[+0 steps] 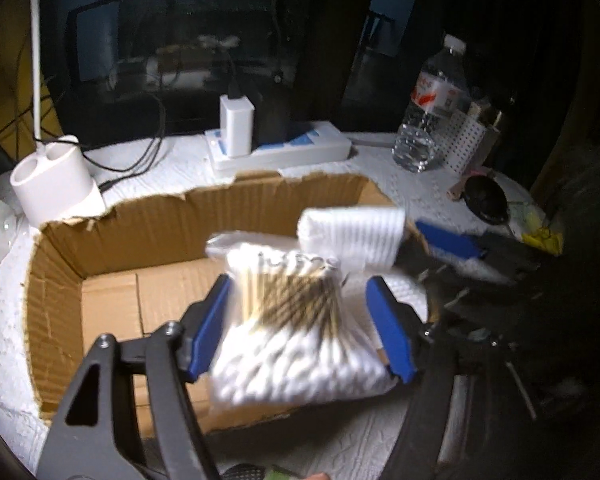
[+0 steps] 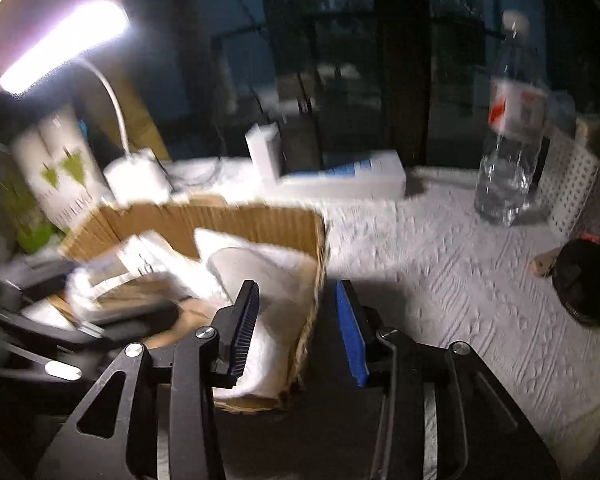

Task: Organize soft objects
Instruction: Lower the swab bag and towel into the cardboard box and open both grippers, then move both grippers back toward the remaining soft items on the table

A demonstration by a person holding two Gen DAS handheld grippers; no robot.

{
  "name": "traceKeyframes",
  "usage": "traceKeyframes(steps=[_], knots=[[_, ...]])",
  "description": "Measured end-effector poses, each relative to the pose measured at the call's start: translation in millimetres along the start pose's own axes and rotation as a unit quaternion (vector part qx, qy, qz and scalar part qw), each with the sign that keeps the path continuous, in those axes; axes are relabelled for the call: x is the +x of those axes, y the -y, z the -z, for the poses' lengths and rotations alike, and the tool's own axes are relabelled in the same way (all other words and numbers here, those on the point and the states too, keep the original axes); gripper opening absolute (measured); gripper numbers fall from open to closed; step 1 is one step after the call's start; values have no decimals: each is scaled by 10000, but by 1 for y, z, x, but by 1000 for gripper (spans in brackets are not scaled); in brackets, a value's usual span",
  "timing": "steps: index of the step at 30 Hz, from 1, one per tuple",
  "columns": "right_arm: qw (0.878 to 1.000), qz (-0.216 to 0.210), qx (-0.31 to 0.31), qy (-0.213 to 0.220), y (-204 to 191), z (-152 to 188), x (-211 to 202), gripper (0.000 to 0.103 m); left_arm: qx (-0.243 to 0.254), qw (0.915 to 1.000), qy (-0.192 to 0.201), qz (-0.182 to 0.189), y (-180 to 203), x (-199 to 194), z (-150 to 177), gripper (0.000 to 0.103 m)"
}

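Note:
In the left wrist view my left gripper (image 1: 300, 300) holds a clear bag of cotton swabs (image 1: 296, 328) between its blue pads, over the open cardboard box (image 1: 112, 232). A white pack of cotton pads (image 1: 352, 236) is over the box's right rim, next to my right gripper (image 1: 448, 240). In the right wrist view my right gripper (image 2: 296, 312) is open and empty above the box's right wall (image 2: 320, 248). A white soft pack (image 2: 260, 280) lies inside the box. The left gripper's dark body (image 2: 60, 320) shows blurred at the left.
A white power strip (image 1: 280, 144) with plugs, a water bottle (image 1: 432, 112), a white lamp base (image 1: 56, 184), a perforated white basket (image 1: 464, 144) and a black round object (image 1: 486, 200) stand around the box on the white cloth (image 2: 460, 280). The lit lamp (image 2: 60, 44) is at the upper left.

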State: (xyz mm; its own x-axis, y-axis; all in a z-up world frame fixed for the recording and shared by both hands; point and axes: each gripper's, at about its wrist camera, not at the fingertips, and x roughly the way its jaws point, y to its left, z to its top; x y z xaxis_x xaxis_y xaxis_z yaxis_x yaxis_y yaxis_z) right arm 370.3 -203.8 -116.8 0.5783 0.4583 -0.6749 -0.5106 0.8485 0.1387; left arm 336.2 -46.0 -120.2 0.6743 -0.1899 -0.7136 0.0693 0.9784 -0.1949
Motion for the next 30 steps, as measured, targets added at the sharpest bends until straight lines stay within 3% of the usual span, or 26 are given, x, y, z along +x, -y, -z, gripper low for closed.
traceKeyframes(steps=[4, 9, 19, 22, 30], knots=[[9993, -7, 36, -380, 2, 7, 17, 42, -17, 10000, 92, -2, -2, -8, -2, 74], [9991, 128, 22, -394, 1, 8, 13, 42, -51, 9999, 154, -36, -6, -17, 0, 74], [9995, 297, -112, 38, -20, 0, -36, 44, -1, 9985, 475, -267, -8, -51, 8, 74], [9995, 242, -128, 125, -28, 0, -51, 55, -3, 9980, 568, -259, -7, -63, 11, 75], [9992, 233, -150, 300, -46, 6, -88, 57, 40, 9964, 812, -239, -2, -97, 21, 84]])
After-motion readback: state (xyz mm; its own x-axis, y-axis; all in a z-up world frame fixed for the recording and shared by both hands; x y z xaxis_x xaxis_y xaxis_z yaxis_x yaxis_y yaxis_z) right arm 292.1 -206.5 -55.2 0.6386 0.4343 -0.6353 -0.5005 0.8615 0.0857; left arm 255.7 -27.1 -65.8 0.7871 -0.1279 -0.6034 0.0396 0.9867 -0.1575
